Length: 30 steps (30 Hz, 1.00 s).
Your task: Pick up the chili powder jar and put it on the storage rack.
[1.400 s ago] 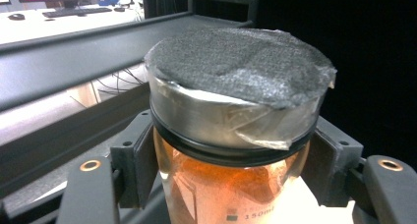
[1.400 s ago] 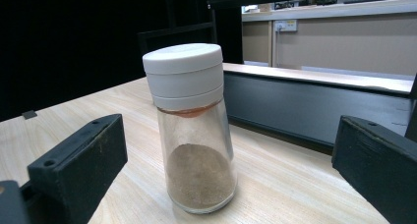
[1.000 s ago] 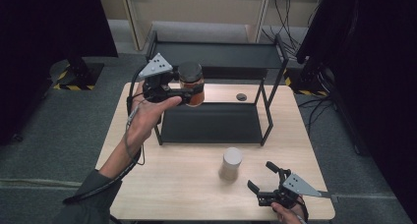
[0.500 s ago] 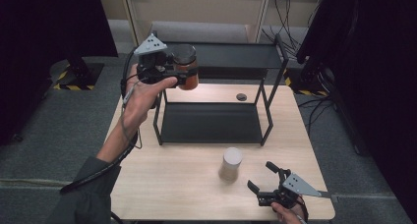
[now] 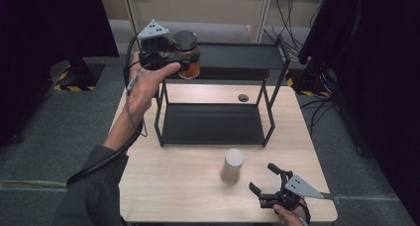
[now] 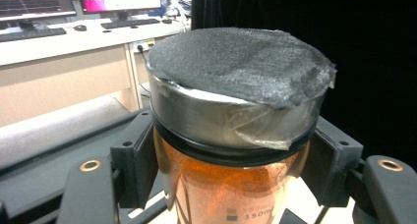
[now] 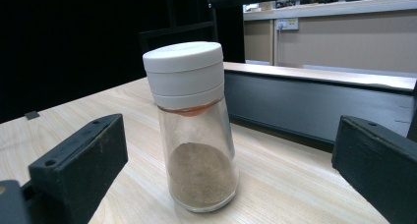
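Note:
My left gripper is shut on an orange jar with a metal band and a dark foam-covered lid. It holds the jar in the air at the left end of the black rack's top shelf. In the left gripper view both pads press the jar's sides just under the lid. My right gripper rests open near the table's front right edge. A white-capped glass shaker with brown powder stands upright a little beyond it, between and ahead of the jaws, untouched.
The black two-shelf metal rack stands at the back middle of the light wooden table. A small dark round hole sits in the tabletop behind the lower shelf. Grey carpet surrounds the table, and cables run at the back right.
My left hand has lifted the orange jar up and away, from in front of the rack's left post to the height of the top shelf. The right gripper and the shaker have stayed put.

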Each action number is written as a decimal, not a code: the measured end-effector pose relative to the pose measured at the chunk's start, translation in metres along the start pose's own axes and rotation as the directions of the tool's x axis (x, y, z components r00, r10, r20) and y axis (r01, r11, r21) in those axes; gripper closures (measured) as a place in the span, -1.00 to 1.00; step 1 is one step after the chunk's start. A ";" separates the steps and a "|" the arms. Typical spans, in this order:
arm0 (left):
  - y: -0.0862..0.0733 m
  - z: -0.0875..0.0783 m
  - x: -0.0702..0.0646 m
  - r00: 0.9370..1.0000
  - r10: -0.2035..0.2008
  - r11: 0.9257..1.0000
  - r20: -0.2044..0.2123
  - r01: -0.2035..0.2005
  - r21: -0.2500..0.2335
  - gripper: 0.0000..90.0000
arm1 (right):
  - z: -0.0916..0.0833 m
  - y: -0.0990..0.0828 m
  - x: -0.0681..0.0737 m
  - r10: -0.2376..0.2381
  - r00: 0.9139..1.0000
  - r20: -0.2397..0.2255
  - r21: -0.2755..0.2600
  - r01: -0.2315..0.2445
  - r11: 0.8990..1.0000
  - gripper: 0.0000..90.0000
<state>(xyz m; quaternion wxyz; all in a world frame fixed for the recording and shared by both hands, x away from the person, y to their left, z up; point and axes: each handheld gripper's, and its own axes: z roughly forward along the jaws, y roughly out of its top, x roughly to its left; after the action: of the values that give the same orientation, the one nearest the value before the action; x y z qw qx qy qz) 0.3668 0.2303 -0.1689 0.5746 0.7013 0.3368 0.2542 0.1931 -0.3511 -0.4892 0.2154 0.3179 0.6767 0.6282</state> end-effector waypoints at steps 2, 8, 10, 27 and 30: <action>0.003 0.003 0.001 1.000 0.006 1.000 -0.015 -0.006 0.003 -0.28 | 0.000 0.000 0.000 -0.001 1.000 -0.002 0.001 0.001 1.000 -0.99; 0.008 0.013 0.004 0.998 0.005 1.000 -0.062 -0.005 -0.002 -0.28 | 0.000 0.000 0.000 -0.001 1.000 -0.006 0.000 0.001 1.000 -0.99; 0.007 0.016 0.005 0.997 -0.008 1.000 -0.075 0.007 -0.013 -0.28 | 0.000 0.000 0.000 -0.002 1.000 -0.007 -0.001 0.002 1.000 -0.99; 0.007 0.043 0.007 0.983 -0.032 0.999 -0.183 0.031 -0.007 -0.28 | -0.001 0.000 -0.001 0.000 1.000 -0.016 -0.005 0.000 1.000 -0.99; 0.008 0.047 0.006 0.981 -0.021 1.000 -0.193 0.022 0.004 -0.28 | -0.001 0.000 -0.001 0.001 1.000 -0.018 -0.006 -0.001 1.000 -0.99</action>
<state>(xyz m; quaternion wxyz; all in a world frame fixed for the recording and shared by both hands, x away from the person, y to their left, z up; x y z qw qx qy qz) 0.4067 0.2040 -0.1710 0.5399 0.6714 0.3990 0.3138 0.1931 -0.3527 -0.4894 0.2101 0.3119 0.6766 0.6330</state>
